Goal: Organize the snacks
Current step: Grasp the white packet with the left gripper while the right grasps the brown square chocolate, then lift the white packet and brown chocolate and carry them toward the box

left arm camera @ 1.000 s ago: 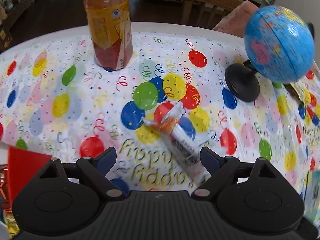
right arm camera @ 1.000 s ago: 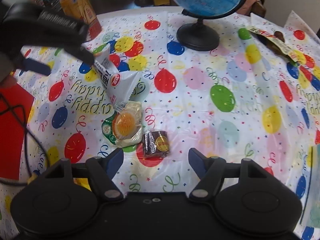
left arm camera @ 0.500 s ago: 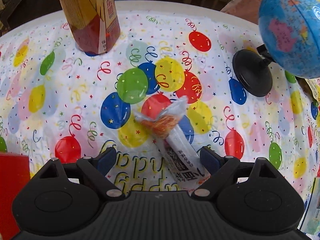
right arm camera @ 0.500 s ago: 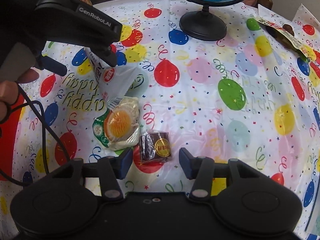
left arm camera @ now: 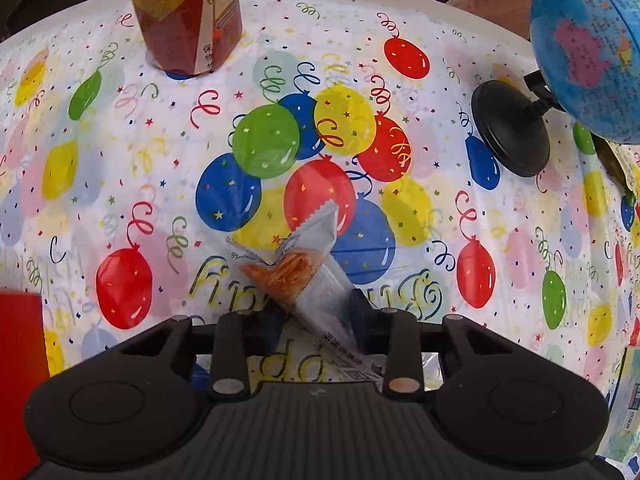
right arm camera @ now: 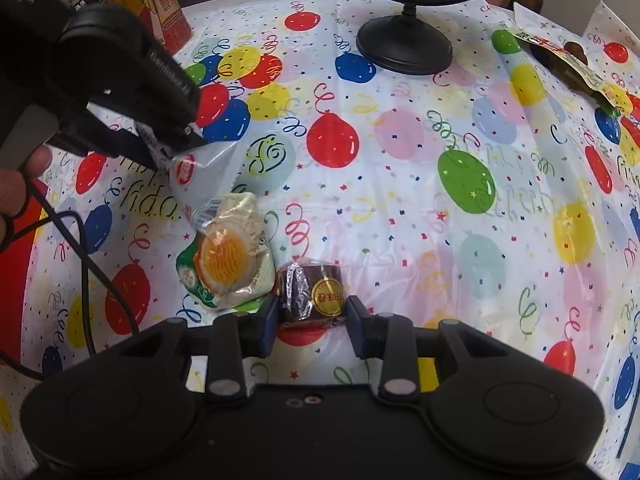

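My left gripper (left arm camera: 320, 312) is shut on a white snack packet (left arm camera: 316, 276) with an orange picture; the packet's crimped end points away over the balloon tablecloth. In the right wrist view the same packet (right arm camera: 200, 168) hangs from the left gripper (right arm camera: 176, 136) at the left. My right gripper (right arm camera: 312, 320) has its jaws closed around a small brown wrapped cake (right arm camera: 312, 294) with a gold label, resting on the cloth. A round yellow pastry in a green-edged wrapper (right arm camera: 226, 256) lies touching the cake's left side.
A tea bottle (left arm camera: 184, 12) stands at the back left. A blue globe on a black base (left arm camera: 510, 128) stands at the right. A dark snack pack (right arm camera: 568, 64) lies far right. A red object (left arm camera: 18, 360) sits at the left edge. A black cable (right arm camera: 88, 264) crosses the cloth.
My left gripper closed on the white packet. My right gripper moved forward and closed around the brown cake.
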The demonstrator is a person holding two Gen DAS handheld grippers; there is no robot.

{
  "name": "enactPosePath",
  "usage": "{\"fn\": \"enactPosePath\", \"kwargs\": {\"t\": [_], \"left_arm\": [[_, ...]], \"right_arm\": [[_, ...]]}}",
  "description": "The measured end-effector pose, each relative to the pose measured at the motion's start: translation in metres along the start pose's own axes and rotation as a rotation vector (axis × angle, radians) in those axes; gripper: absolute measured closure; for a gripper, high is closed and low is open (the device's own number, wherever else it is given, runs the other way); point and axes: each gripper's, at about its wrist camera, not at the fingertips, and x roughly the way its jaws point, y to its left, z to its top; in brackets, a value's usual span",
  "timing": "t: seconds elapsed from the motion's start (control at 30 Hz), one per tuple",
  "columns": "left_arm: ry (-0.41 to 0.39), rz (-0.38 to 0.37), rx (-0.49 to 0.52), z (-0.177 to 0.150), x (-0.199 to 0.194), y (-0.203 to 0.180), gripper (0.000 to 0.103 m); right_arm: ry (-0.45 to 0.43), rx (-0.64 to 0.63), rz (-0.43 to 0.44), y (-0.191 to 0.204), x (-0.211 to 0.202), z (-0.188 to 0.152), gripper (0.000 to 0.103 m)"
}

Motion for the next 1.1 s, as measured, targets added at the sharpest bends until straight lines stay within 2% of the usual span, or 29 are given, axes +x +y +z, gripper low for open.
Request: {"fn": "enactPosePath", "kwargs": {"t": [0.27,0.53,0.8,1.1], "left_arm": [[0.003,0.023,0.028,-0.016,-0.011,0.004,0.076],[-0.013,0.022,0.04,-0.039,-0.038,0.018,0.079],[-0.023,0.027,0.06,-0.069,-0.068,0.035,0.081],[-0.042,-0.001,0.102,-0.106,-0.104,0.053,0.087]], "right_arm": [[-0.006,0.019,0.002,-0.001,-0.01,-0.012,0.07],[-0.031,0.042,0.027,0.003,-0.037,-0.029,0.07],[-0.055,0.041,0.057,0.02,-0.068,-0.048,0.07],[-0.095,0.034,0.088,0.047,-0.102,-0.069,0.07]]}}
